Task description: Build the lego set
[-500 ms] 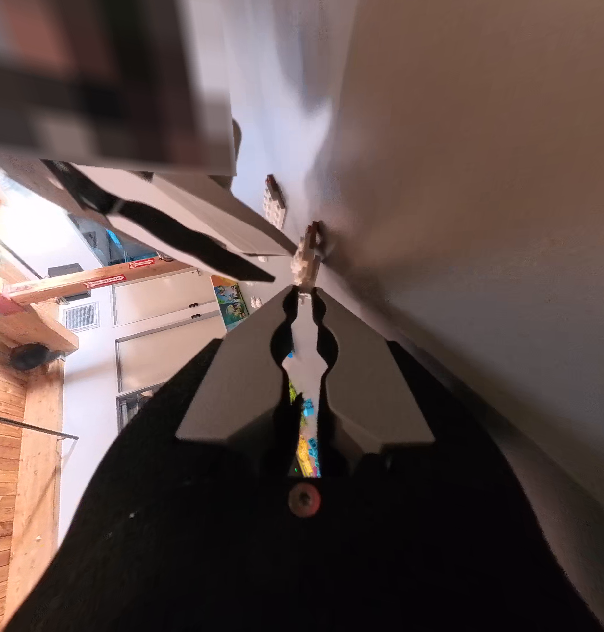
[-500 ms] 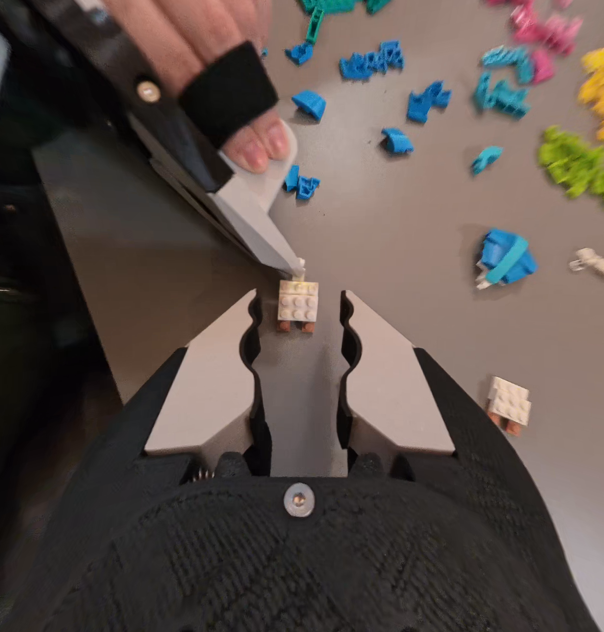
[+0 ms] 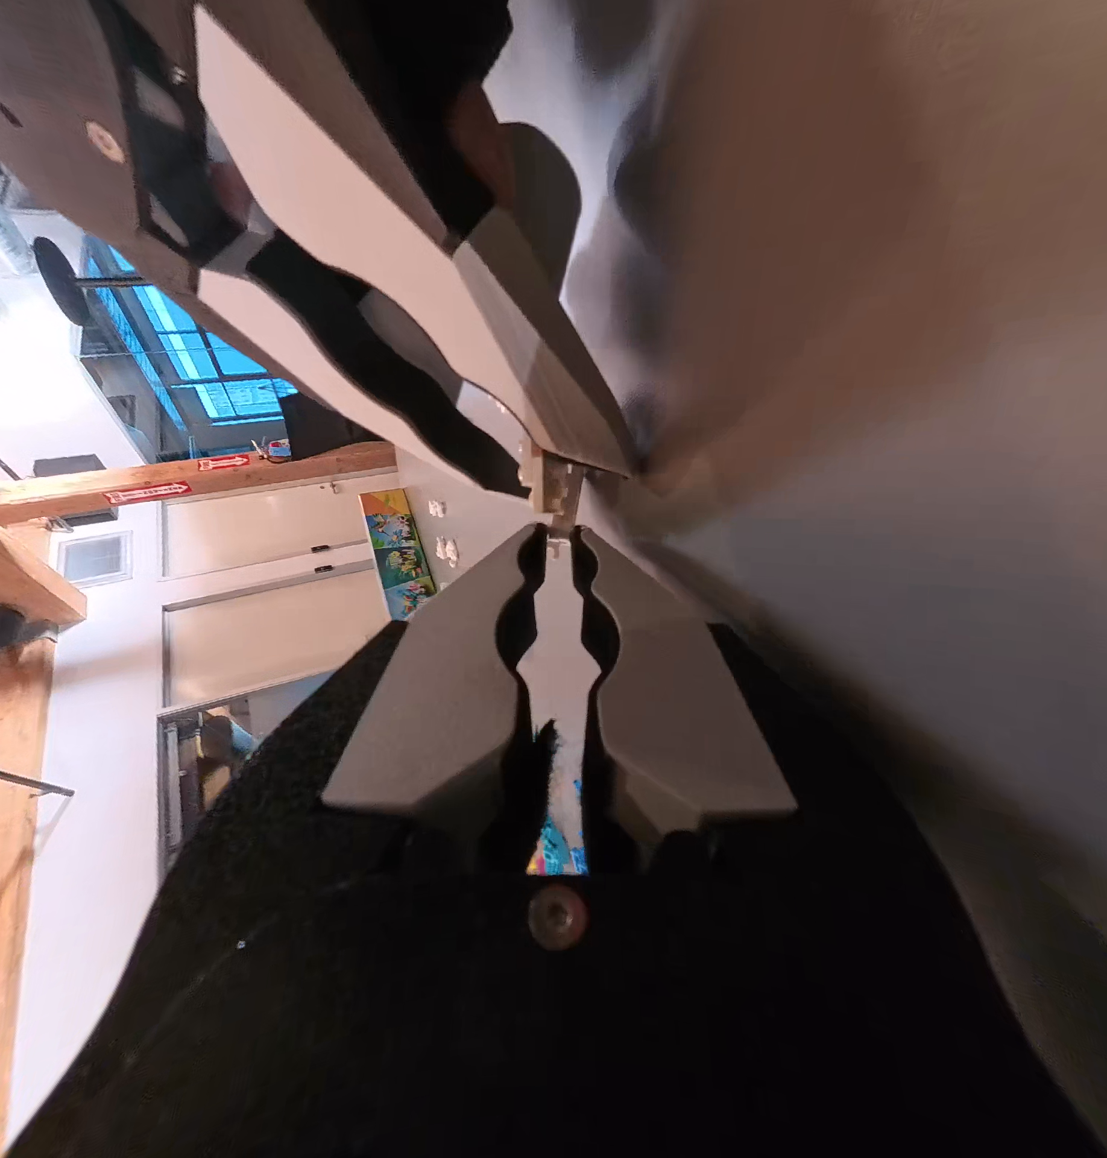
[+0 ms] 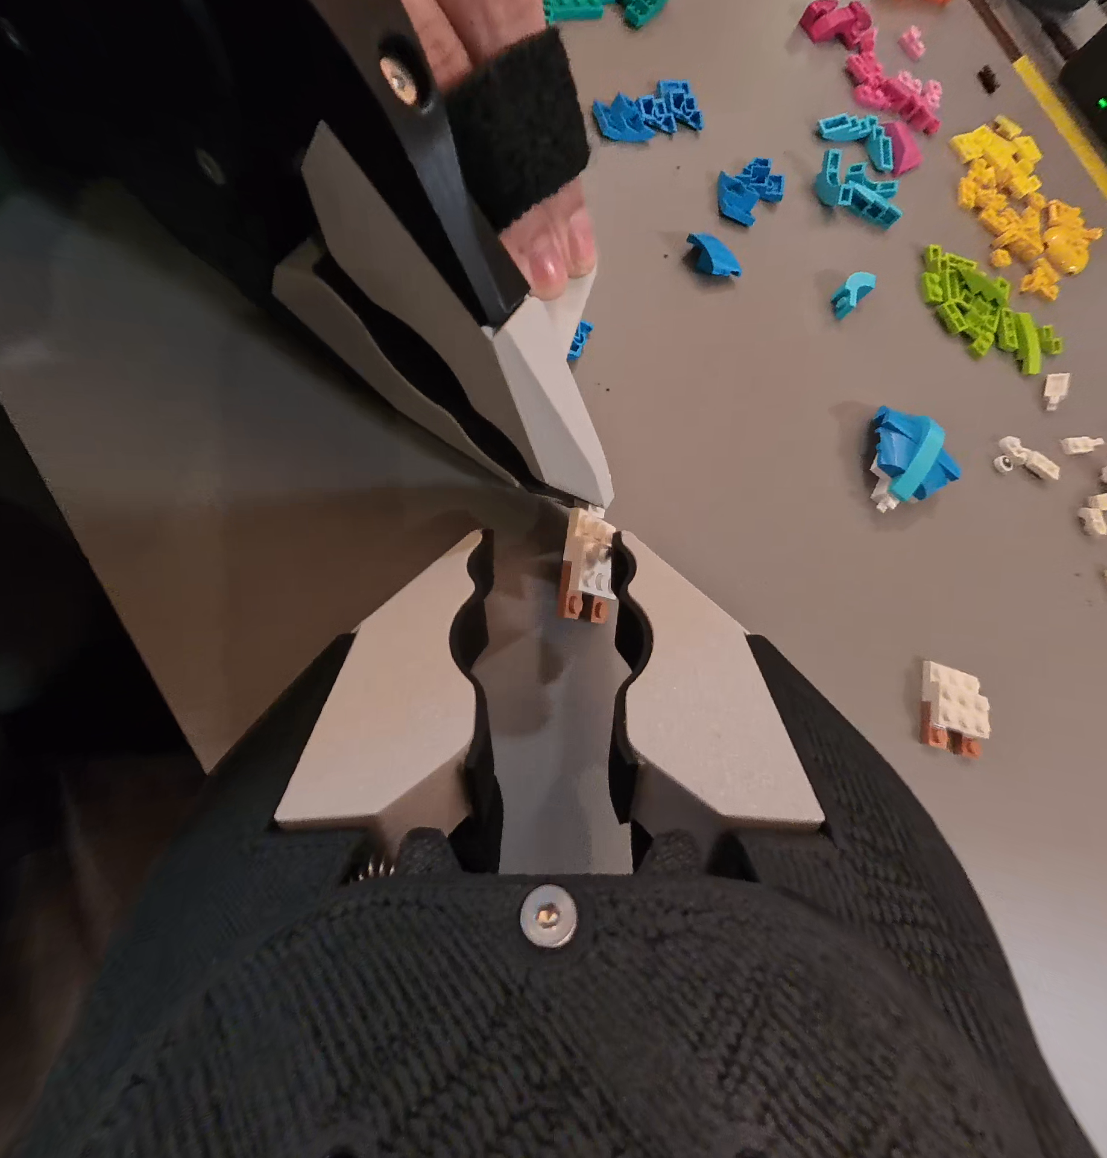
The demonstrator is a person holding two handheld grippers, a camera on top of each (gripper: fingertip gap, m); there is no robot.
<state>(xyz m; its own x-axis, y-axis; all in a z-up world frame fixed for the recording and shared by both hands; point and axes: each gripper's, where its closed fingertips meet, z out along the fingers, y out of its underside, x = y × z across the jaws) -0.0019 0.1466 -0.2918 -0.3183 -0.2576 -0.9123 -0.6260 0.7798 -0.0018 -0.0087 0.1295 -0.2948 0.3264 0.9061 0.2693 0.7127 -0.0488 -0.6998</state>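
**Two grippers at one white brick build**

L gripper (image 4: 592, 501): fingers pinched on a small white piece atop the white-and-brown brick build (image 4: 588, 573). R gripper (image 4: 554, 539): fingers apart, build between them against the right pad. Second build (image 4: 955, 708) far right on grey worktop (image 4: 758, 532).

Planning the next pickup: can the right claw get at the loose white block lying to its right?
Probably yes: the loose block lies alone on bare table, close beside the open right claw. A small block stands between its fingers, though.
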